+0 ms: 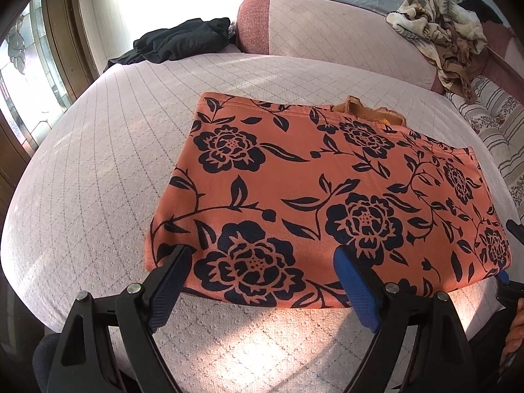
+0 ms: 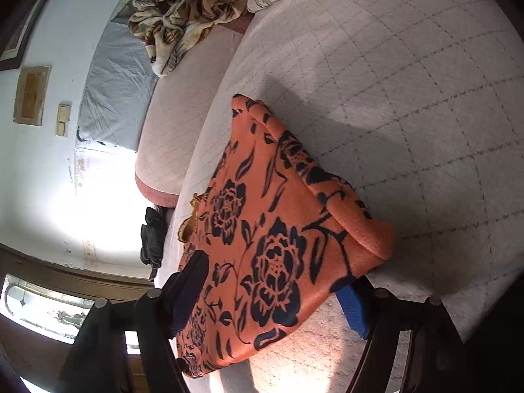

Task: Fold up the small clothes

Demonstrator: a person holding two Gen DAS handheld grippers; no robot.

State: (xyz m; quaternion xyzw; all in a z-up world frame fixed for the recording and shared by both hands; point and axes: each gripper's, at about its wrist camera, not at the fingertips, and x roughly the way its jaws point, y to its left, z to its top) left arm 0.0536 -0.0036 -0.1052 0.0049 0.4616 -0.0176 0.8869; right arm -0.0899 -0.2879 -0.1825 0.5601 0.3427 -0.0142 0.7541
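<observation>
An orange garment with a dark flower print (image 1: 294,180) lies folded flat on the pale quilted bed cover (image 1: 98,163). My left gripper (image 1: 262,255) hovers open over its near edge, with blue pads (image 1: 357,291) spread wide and nothing pinched. My right gripper (image 2: 273,278) is at the garment's (image 2: 262,196) right-hand corner, where the fold makes a thick rolled edge. One finger (image 2: 193,271) sits over the cloth and the blue-padded one (image 2: 353,308) is tucked beneath it. The jaws stand wide and do not visibly press on the cloth. The right gripper's fingers (image 1: 514,229) also show at the left wrist view's right edge.
A black garment (image 1: 183,41) lies at the bed's far left. A crumpled beige patterned cloth (image 1: 439,29) rests on the pink bolster (image 1: 327,32) at the back right. Striped bedding (image 1: 491,121) is on the right, a glazed wooden door (image 1: 19,65) on the left, and a hand (image 1: 515,334) at the lower right.
</observation>
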